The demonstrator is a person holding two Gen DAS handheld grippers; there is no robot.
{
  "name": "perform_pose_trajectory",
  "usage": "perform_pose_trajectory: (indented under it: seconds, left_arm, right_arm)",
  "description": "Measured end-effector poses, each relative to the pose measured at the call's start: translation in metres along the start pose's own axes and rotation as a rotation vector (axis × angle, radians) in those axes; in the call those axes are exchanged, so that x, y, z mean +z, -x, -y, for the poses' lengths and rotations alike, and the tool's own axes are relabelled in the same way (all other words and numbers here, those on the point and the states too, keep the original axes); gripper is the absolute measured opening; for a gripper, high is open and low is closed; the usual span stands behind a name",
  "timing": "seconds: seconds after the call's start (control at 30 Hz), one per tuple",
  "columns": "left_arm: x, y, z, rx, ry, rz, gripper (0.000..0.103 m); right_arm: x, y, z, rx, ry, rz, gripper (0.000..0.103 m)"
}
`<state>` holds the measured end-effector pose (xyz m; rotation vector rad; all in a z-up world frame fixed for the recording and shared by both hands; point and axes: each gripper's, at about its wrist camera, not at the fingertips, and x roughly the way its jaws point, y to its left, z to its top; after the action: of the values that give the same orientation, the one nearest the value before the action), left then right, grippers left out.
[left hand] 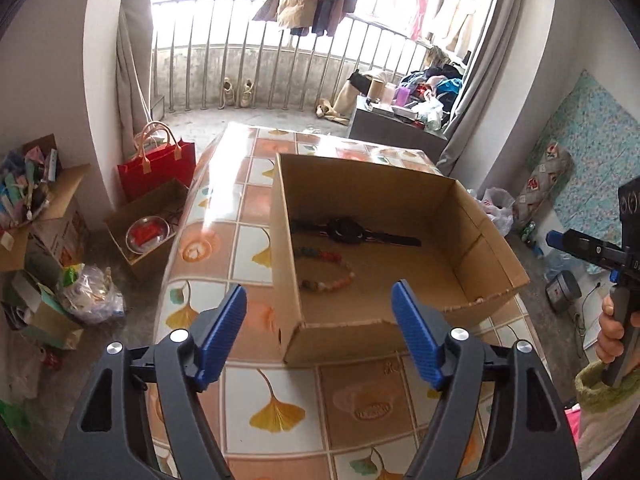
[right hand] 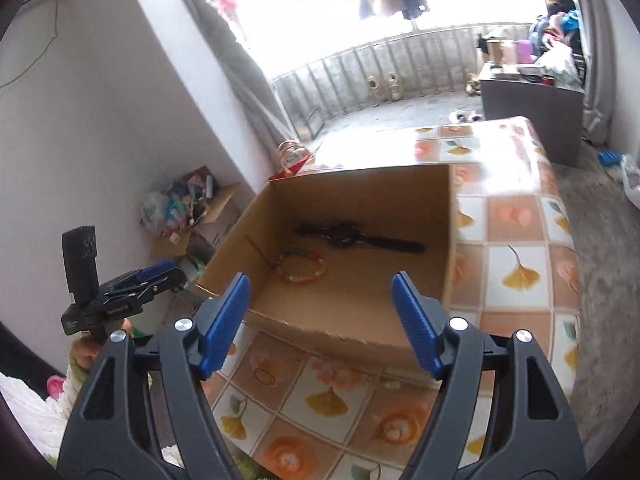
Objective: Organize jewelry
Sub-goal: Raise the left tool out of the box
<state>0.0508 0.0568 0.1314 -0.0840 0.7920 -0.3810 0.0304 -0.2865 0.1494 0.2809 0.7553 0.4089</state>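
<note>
Left wrist view: the left tongs were held open and empty above the counter. The right tongs were likewise spread with nothing between them. A beaded bracelet and a black watch were laid apart inside the cardboard box.

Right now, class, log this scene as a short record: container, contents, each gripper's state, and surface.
container: open cardboard box, on the table
contents: black watch; bead bracelet, lying apart from the watch
left gripper: open, empty, above the box's near edge
right gripper: open, empty, above the box's near edge
surface: table under a leaf-pattern cloth
</note>
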Motion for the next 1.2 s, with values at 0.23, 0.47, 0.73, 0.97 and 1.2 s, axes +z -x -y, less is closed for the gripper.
perform_pose_trajectory:
  seconds: [0.23, 0.47, 0.73, 0.97, 1.2]
  left_arm:
    - [-0.006, -0.036, -0.022, -0.098, 0.169, -0.062, 0.076]
    - [-0.008, -0.052, -0.022, -0.197, 0.257, -0.091, 0.076]
    - [-0.01, -0.051, -0.009, -0.166, 0.215, -0.098, 0.076]
    - [-0.016, -0.052, 0.0, -0.173, 0.19, -0.103, 0.076]
    - [-0.023, -0.048, -0.001, -0.194, 0.182, -0.087, 0.076]
  right_arm:
    - [-0.017, -0.006, 0.066, -0.061, -0.232, 0.034, 0.07]
    - [-0.021, -0.045, 0.08, 0.04, -0.303, -0.067, 0.071]
    - [-0.019, -0.043, 0.079, -0.005, -0.262, -0.079, 0.072]
    - [-0.019, -0.039, 0.083, -0.026, -0.272, -0.086, 0.072]
    - [-0.021, -0.032, 0.081, -0.043, -0.265, -0.068, 0.072]
